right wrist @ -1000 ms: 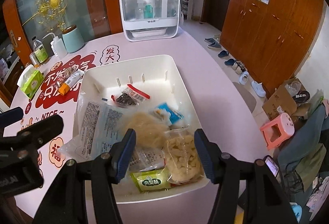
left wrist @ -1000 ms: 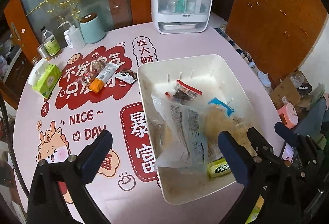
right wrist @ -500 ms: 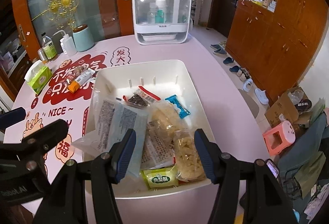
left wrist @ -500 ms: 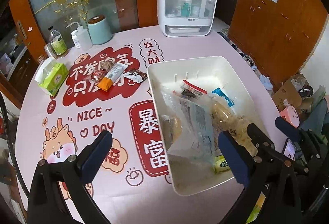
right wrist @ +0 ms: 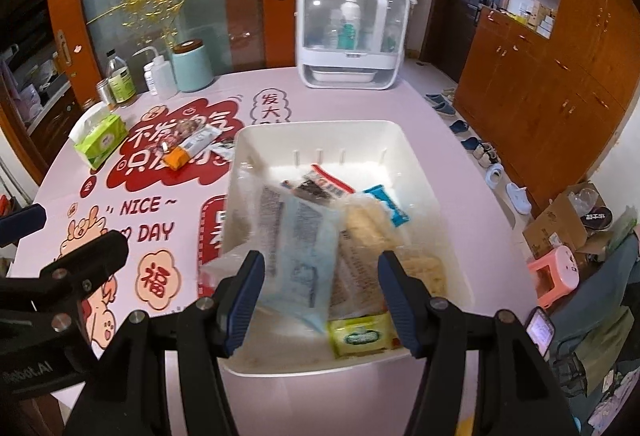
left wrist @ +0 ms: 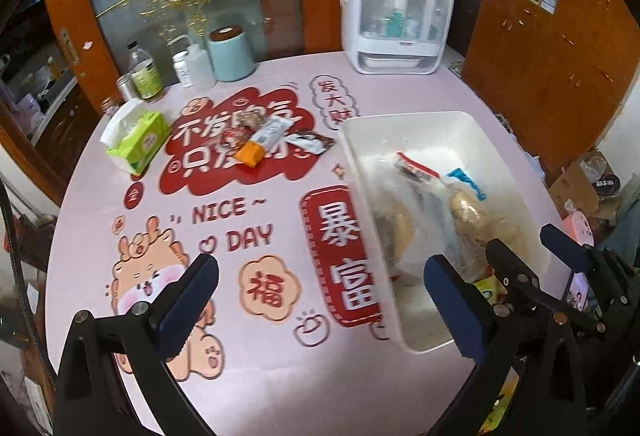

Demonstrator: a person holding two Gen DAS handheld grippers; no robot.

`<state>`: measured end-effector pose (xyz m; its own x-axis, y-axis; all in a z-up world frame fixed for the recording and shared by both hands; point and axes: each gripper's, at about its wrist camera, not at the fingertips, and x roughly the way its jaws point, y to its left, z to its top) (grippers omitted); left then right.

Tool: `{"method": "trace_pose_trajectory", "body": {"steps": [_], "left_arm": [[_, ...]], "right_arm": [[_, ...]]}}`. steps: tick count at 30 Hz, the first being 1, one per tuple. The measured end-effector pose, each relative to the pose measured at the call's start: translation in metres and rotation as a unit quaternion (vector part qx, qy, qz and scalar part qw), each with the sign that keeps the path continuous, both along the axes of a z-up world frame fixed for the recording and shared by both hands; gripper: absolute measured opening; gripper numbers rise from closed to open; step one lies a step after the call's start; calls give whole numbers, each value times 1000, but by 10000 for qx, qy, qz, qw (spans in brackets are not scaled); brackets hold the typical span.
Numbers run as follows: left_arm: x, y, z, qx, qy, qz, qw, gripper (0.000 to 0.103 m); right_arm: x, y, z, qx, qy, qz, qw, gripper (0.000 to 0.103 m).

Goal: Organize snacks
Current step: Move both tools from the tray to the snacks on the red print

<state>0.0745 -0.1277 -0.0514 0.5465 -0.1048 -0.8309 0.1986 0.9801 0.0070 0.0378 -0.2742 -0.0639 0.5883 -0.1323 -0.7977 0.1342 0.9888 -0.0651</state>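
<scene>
The white bin stands on the pink desk, and many snack packets lie piled inside it. Left of the bin, a few loose snacks lie on the desk, and a green tissue pack lies further left. Above the near end of the bin, the right gripper has its jaws wide apart and empty. The left gripper, near the bin's left wall, is also spread wide, holding nothing.

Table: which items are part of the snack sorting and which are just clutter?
Job: white bin of packets; loose snacks on the mat; both grippers, left and right, open and empty.
Clutter: tissue pack; teal canister; bottles; white cabinet.
</scene>
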Motion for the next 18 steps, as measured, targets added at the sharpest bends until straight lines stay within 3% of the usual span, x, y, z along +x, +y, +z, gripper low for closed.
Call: {"method": "trace_pose_trajectory", "body": {"steps": [10,13,18], "left_arm": [[30,90,2,142,-40,506,9986,102],[55,115,8,428,-214,469,9978,102],[124,144,17,824,-528,247,9949,102]], "right_arm": [[37,68,-4,8,215,395,9990,60],[60,88,-1,8,244,641,9976,60],[132,122,6,-318,202,855,9956,60]]}}
